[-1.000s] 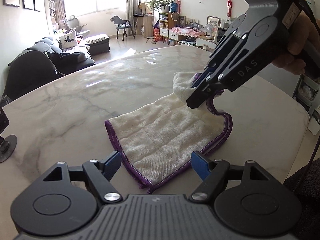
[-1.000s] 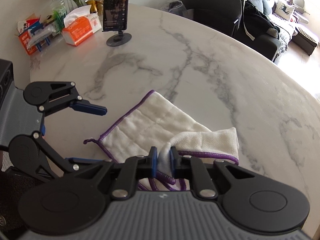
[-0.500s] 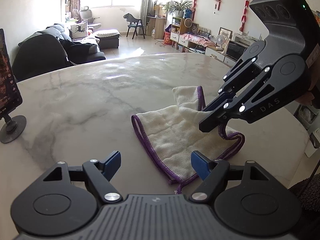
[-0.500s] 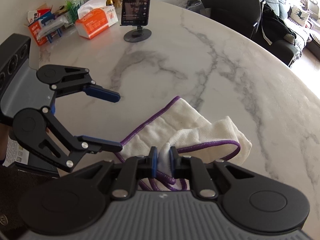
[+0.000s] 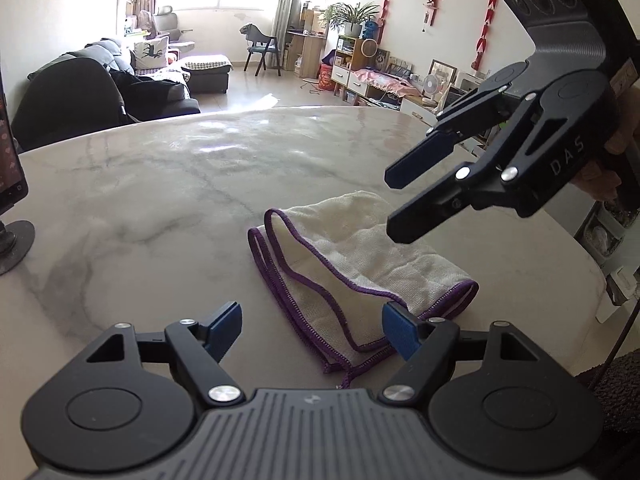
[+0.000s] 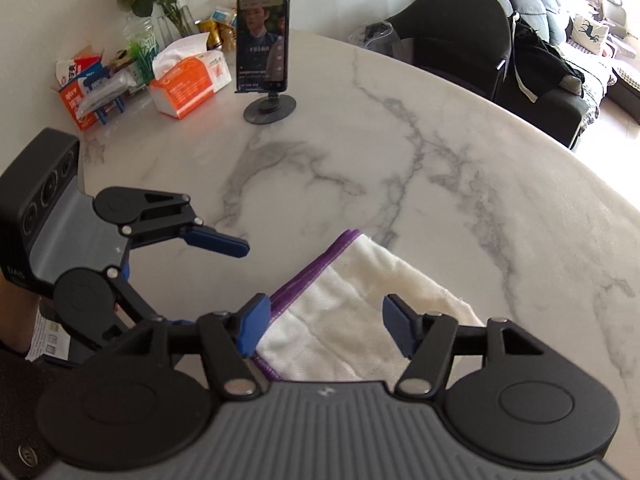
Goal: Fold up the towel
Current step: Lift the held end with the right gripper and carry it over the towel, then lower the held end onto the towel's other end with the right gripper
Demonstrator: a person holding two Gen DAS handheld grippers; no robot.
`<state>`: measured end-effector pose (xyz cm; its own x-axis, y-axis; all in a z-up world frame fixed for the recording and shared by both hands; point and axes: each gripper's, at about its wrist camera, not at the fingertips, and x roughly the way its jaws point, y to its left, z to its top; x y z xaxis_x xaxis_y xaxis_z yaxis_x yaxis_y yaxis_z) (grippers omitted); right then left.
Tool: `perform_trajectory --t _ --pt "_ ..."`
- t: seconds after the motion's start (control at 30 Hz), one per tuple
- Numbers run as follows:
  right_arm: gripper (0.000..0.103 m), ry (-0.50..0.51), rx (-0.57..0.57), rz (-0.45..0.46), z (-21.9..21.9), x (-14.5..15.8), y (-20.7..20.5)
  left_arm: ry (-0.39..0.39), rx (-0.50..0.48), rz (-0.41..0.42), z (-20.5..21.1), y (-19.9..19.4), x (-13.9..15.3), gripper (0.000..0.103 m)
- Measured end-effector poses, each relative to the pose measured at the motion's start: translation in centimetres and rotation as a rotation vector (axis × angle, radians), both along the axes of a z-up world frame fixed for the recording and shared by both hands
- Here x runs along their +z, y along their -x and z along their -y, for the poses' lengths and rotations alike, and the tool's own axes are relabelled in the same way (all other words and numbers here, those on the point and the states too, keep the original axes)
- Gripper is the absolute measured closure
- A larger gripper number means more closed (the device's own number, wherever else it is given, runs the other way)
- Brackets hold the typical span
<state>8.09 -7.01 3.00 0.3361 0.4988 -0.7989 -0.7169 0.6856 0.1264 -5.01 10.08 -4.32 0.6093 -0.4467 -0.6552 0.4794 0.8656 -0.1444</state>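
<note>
Cream terry with a purple stitched border, the towel (image 5: 360,264) lies folded over on itself on the marble table (image 5: 160,184), its two bound edges running nearly together along one long side and a loose thread trailing from the near corner. In the right wrist view the same towel (image 6: 360,304) shows its doubled purple edges (image 6: 312,272) lined up side by side.

Above the towel's far end hangs the right gripper (image 5: 394,204), held by a hand (image 5: 608,160) at the frame's edge. Its jaws have just been opening and now stand apart with nothing between them, clear of the cloth. Seen from its own camera, the right gripper (image 6: 324,322) has the towel below the gap, the blue pads (image 6: 250,326) not pressing it.

The left gripper (image 5: 312,326) sits at the towel's near end, fingers spread wide and empty; its right pad (image 5: 400,330) is just beside the border.

Farther back on the table stand a phone (image 6: 262,34) on a round stand, an orange tissue box (image 6: 188,86) and a vase of flowers (image 6: 150,4).
</note>
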Motion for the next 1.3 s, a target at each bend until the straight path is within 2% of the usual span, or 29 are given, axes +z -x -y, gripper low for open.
perform_trajectory --t 0.07,0.17,0.4,0.7,0.87,1.03,1.17,1.3 --pt "0.049 0.012 -0.018 0.005 0.2 -0.2 -0.6 0.004 -0.005 0.003 0.4 0.2 0.0 0.025" --pt "0.059 0.040 -0.019 0.008 -0.1 -0.9 -1.3 0.001 -0.014 0.027 0.7 0.9 0.5 0.025" --pt "0.057 0.057 0.008 -0.011 -1.9 -2.1 -3.1 0.020 -0.043 0.022 1.2 1.5 0.9 0.025" --pt "0.055 0.074 0.028 -0.037 -5.5 -2.9 -5.6 0.041 -0.020 -0.035 2.4 0.1 -0.2 0.025" --pt "0.055 0.053 0.069 -0.069 -5.4 -2.2 -6.7 0.083 0.006 -0.032 1.8 -0.3 0.2 0.025" --pt "0.055 0.129 0.212 -0.067 -5.2 -2.1 -7.1 0.126 0.014 -0.051 2.0 -0.5 0.5 0.026" --pt "0.055 0.217 0.343 -0.038 -5.1 -2.8 -7.1 0.115 0.021 -0.084 2.8 -0.8 0.0 0.027" --pt "0.056 0.250 0.444 -0.027 -5.4 -3.2 -7.1 0.096 0.025 -0.095 3.3 -0.9 -0.4 0.028"
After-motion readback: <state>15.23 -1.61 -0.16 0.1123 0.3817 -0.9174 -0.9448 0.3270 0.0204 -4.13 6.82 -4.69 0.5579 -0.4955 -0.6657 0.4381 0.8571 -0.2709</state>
